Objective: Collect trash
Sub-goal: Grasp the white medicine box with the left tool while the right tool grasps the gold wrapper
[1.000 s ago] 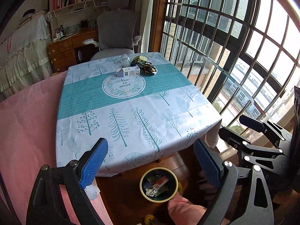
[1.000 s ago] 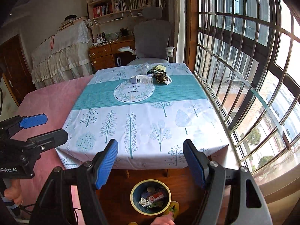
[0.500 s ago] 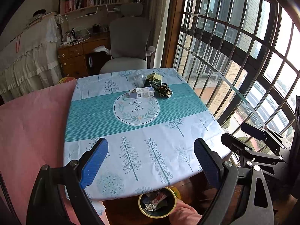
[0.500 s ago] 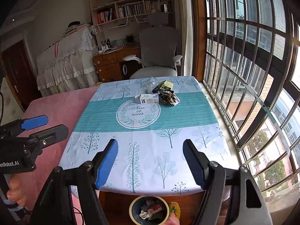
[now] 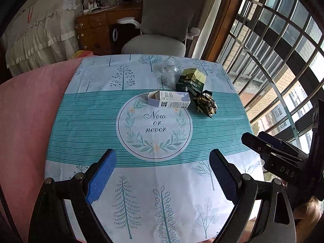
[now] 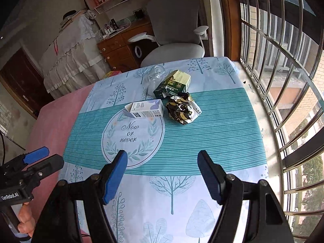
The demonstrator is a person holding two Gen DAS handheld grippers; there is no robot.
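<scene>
A: Seen from the left wrist: left gripper (image 5: 162, 172) spread wide, nothing between the jaws, hovering over the near half of the tablecloth (image 5: 85, 125). Right gripper (image 5: 261, 139) poking in at 3 o'clock, only its dark tips and frame showing.

B: Seen from the right wrist: right gripper (image 6: 162, 172) just as wide open and holding nothing. Left gripper (image 6: 36, 158) entering at 8 o'clock, one blue pad and a black arm visible, with fingers (image 6: 25, 220) of the holding hand below it.

A: Trash all clustered toward 12 o'clock on the far half of the cloth, well apart from both grippers. White carton (image 5: 169, 99) lying on its side at the top rim of the "Now or never" emblem (image 5: 155, 123), open flap facing 9 o'clock.

B: Same white carton (image 6: 146, 108) here, with the crumpled foil wrapper (image 6: 181, 109) just beside it at 3 o'clock. Green chocolate box (image 6: 174, 84) behind the wrapper, close or touching, hard to tell which.

A: Crumpled wrapper (image 5: 205, 103) and green box (image 5: 191, 80) plainer in outline from this side. Clear plastic bottle (image 5: 169, 68) at 11 o'clock of the green box, faint against the cloth, shape hard to read.

B: Bottle (image 6: 155, 75) equally washed out here. Grey office chair (image 6: 176, 38) beyond the far edge, its base cut off by the table.
</scene>
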